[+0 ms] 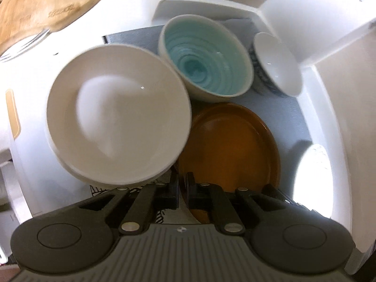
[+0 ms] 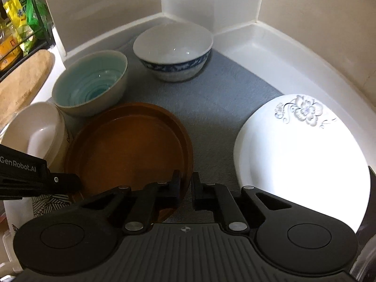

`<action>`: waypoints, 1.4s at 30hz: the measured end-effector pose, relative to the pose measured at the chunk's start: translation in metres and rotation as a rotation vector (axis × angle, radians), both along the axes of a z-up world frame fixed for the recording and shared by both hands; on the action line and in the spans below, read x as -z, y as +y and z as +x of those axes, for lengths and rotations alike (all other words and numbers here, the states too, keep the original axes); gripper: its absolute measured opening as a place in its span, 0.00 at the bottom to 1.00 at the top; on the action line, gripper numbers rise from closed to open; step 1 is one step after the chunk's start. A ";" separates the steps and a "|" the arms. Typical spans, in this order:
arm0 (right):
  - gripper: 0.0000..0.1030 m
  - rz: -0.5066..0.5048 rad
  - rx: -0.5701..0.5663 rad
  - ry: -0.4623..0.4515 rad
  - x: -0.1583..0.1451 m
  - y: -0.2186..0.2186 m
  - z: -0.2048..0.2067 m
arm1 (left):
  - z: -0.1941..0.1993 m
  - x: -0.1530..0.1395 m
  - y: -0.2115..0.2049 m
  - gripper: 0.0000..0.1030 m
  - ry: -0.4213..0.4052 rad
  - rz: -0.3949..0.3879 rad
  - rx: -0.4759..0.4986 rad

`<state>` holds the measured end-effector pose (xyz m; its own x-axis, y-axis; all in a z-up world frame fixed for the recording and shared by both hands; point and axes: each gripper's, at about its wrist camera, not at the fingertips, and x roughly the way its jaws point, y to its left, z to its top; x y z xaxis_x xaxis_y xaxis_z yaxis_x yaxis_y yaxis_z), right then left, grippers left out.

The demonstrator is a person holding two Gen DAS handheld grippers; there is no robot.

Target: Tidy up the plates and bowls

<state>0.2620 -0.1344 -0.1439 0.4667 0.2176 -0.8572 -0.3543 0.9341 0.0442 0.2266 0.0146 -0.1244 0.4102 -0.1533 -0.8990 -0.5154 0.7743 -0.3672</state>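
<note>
Two claws are clamped on the rim of the same round brown plate [image 2: 131,145], which lies on a grey mat [image 2: 211,108] in a white-walled corner of the worktop. At far left, a wooden cutting board [image 2: 21,80] lies beyond the mat's edge. Next comes a plain white bowl [image 1: 117,112], sitting just beside the brown plate's left side and overlapping its edge in the left wrist view. The left claw [image 1: 182,183] grips the plate's near left rim, close under that white bowl. Behind the plate stands a bowl with a pale turquoise ringed inside [image 2: 90,84], near the plate's far rim. The right claw [image 2: 186,183] pinches the plate's near right rim. Farther back, by the corner, is a white bowl with a blue patterned band [image 2: 174,54], well apart from the plate. At right lies a white plate with a grey flower print [image 2: 300,150], separated from the brown one by bare mat.
</note>
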 end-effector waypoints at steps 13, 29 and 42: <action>0.09 0.041 0.094 -0.091 -0.046 -0.027 -0.033 | -0.010 -0.034 -0.010 0.07 -0.086 -0.002 0.200; 0.09 0.042 0.370 -0.052 -0.051 -0.062 -0.121 | -0.038 -0.040 -0.058 0.08 -0.073 0.078 0.667; 0.11 0.077 0.538 0.067 -0.026 -0.069 -0.186 | -0.052 -0.021 -0.090 0.09 -0.021 0.154 0.988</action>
